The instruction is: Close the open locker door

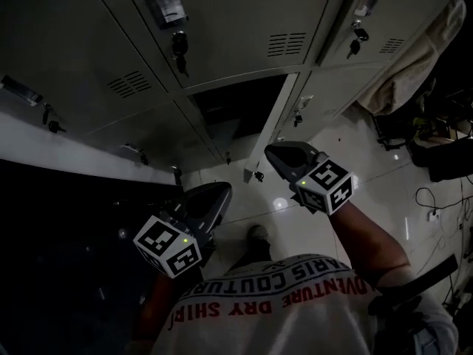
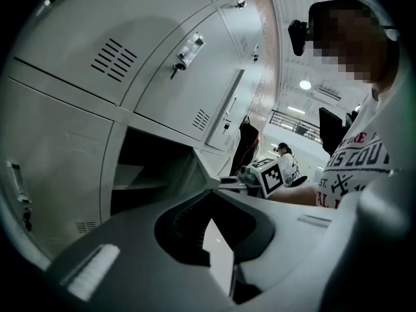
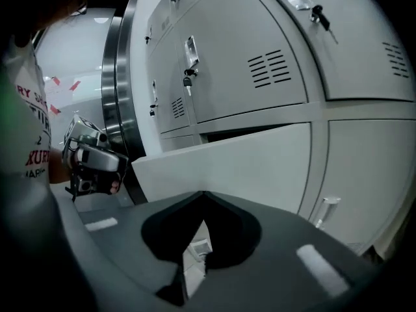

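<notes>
The open locker (image 1: 238, 103) is a dark compartment low in the bank of grey lockers. Its door (image 1: 281, 120) stands swung out, edge-on in the head view. The right gripper view shows the same door (image 3: 227, 171) as a pale panel just beyond my right gripper (image 3: 203, 195). My right gripper (image 1: 272, 152) is shut on nothing, right beside the door's lower edge; whether they touch I cannot tell. My left gripper (image 1: 222, 191) hangs lower and to the left, also shut and empty. In the left gripper view my left gripper (image 2: 211, 197) points at the open locker (image 2: 149, 171).
Keys hang in several locker locks (image 1: 179, 50). A pale cloth (image 1: 421, 58) drapes over the lockers' right end, with dark gear (image 1: 443, 150) and cables (image 1: 436, 205) on the tiled floor. My shoe (image 1: 257, 234) is below the grippers. A seated person (image 2: 286, 158) is far off.
</notes>
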### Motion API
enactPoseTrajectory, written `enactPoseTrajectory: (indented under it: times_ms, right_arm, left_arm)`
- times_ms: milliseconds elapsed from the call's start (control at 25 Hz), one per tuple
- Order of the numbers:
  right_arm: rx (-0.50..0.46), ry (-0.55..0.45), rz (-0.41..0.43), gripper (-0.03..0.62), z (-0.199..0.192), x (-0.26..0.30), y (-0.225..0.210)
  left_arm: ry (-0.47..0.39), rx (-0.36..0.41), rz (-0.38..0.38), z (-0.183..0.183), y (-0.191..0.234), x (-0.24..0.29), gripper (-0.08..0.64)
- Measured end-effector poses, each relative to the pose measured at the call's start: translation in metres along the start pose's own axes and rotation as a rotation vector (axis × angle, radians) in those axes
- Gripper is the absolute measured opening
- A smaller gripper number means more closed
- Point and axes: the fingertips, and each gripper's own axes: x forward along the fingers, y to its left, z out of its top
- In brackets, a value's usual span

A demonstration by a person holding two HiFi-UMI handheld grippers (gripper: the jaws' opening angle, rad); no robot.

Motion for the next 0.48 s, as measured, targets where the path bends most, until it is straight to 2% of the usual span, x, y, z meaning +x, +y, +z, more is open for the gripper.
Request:
enactPoseTrajectory:
  times_ms: [240,480]
  right_arm:
    - [-0.029,0.0,-0.001,-0.003,0.027,0.053,-0.009]
    - [-0.07,0.008,-0.05,-0.003,0.051,0.09,-0.035]
  left_arm:
    - [-0.06,-0.017,0.066,0.013,0.023,-0.025,0.005]
    - [-0.093,-0.032,0.115,0.018,0.043,-0.044,0.005]
